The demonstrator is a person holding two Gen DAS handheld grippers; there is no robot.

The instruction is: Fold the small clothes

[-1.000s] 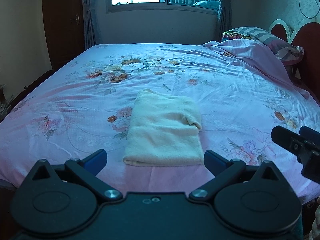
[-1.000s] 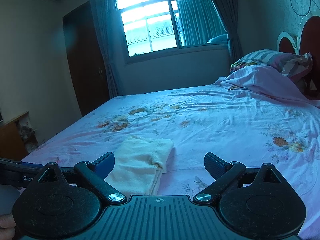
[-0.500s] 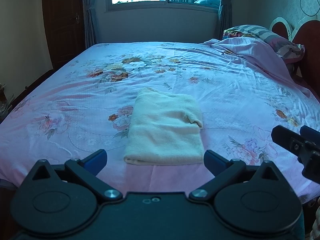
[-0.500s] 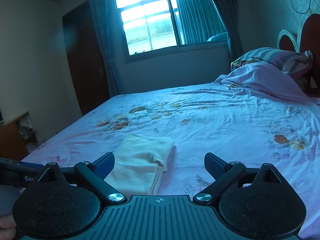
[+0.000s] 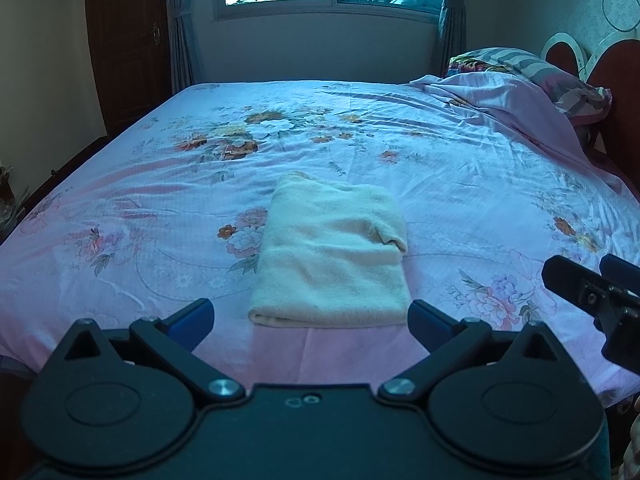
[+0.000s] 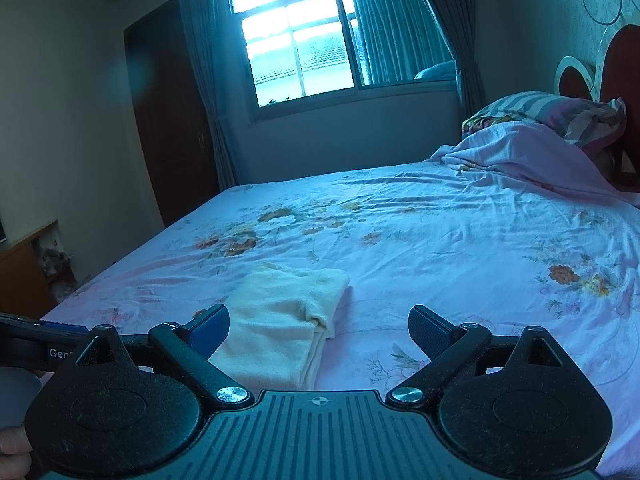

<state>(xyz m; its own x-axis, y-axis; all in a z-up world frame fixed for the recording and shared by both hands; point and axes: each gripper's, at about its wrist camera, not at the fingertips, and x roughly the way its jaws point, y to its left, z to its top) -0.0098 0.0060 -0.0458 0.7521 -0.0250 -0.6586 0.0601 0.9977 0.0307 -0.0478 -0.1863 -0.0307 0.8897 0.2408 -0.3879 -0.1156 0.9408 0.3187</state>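
Hovering low over the near edge of the bed (image 5: 120,216), the left gripper (image 5: 310,318) points straight down the mattress, its two blue-padded fingers (image 5: 192,316) spread wide with nothing between them. The right gripper (image 6: 318,330) is held level beside it, a little further to the right, jaws just as wide and equally empty; from the left wrist view its dark finger ends poke in at the right margin. A bit of a hand (image 6: 12,446) shows at the bottom left corner of the right wrist view.

One garment on show: a cream-coloured folded cloth (image 5: 332,256), lying flat on the flowered pink sheet near the foot edge, directly ahead of the left gripper and apart from both sets of fingers. From the right side its layered edge (image 6: 316,360) is visible, stacked neatly, with one upper corner slightly tucked and drooping.

Count it up: two grippers, one folded cloth, one striped pillow (image 5: 536,72) at the headboard end with a rumpled lilac blanket (image 5: 492,96) against it, one window (image 6: 304,44) with curtains either side.

Against half a second ago, very little: the cloth lies just where it did, both jaws hold the same wide spread, and the cameras have only drifted a touch, the right one tilting slightly.
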